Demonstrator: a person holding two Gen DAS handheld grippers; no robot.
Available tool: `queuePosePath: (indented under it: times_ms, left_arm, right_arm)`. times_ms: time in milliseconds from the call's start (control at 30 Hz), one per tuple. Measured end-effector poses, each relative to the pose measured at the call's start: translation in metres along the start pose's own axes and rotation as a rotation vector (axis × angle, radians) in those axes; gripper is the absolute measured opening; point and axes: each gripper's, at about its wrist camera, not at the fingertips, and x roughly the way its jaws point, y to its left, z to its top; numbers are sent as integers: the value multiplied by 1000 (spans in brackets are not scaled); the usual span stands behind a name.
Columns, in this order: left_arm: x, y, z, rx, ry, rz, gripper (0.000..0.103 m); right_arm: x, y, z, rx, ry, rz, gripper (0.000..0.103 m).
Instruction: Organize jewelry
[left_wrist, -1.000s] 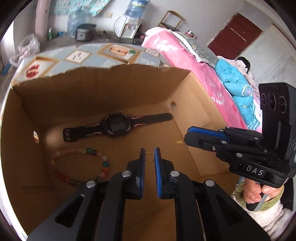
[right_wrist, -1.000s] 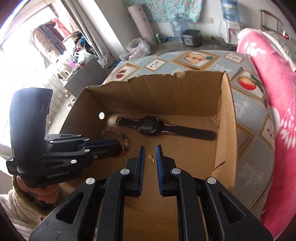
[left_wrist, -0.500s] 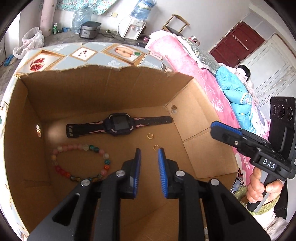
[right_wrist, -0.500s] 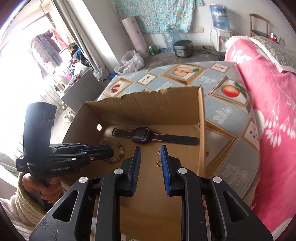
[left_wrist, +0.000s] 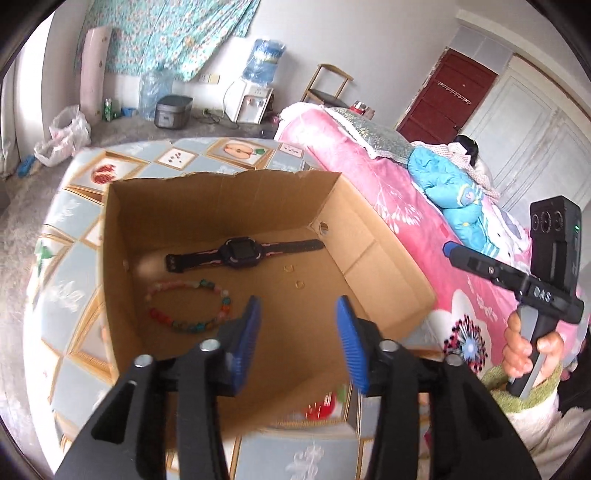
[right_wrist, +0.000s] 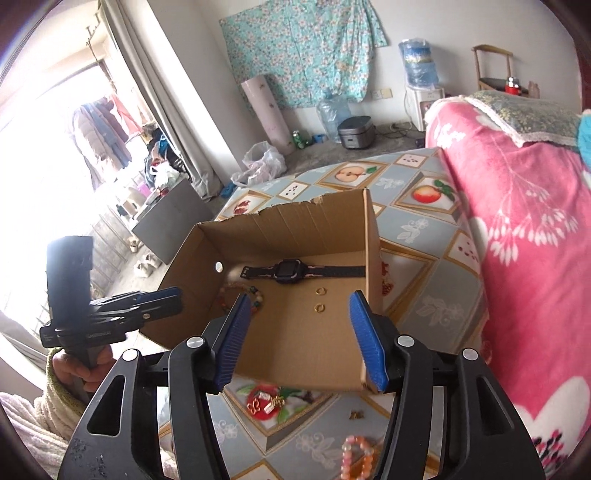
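Only by the right wrist: gold trinkets (right_wrist: 266, 401) before the box (right_wrist: 295, 339); both tongs (left_wrist: 298, 339) (right_wrist: 303, 338) agape, empty.

Bright daylight from the blown-out window (right_wrist: 44, 155); fisheye bends edges, near foreground slightly blurred

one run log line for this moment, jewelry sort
left gripper: open, empty | right gripper: open, empty | cardboard box: watch, bead bracelet, two gold rings

Brown box (left_wrist: 384, 258); black watch (left_wrist: 242, 253) with pink strap markings; multicoloured bead bracelet (left_wrist: 192, 306); two gold rings (right_wrist: 320, 299); blue ribbed pads (right_wrist: 365, 339) on black fingers; grey-blue desk (right_wrist: 428, 236) cloth with fruit squares; pink floral bedcover (right_wrist: 532, 229).
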Motion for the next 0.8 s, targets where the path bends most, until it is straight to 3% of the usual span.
queuePosePath:
  times_ms: [200,400,567,800]
  left_arm:
    - [-42,-8,-36,54,-44,44,70]
    - [-59,-18,-73,116,-31,40,76]
    - [-46,-38,-100,209,17,18,77]
    - [11,-54,-120,274,56,62,77]
  right_arm:
    - [-23,-3,-33,44,-24,-23,57]
    - [-26,-6,-71,77,11,-42,57]
    - [-13,-4,-95,95,72,-18,57]
    - [13,1,-113,43,136,-86,57]
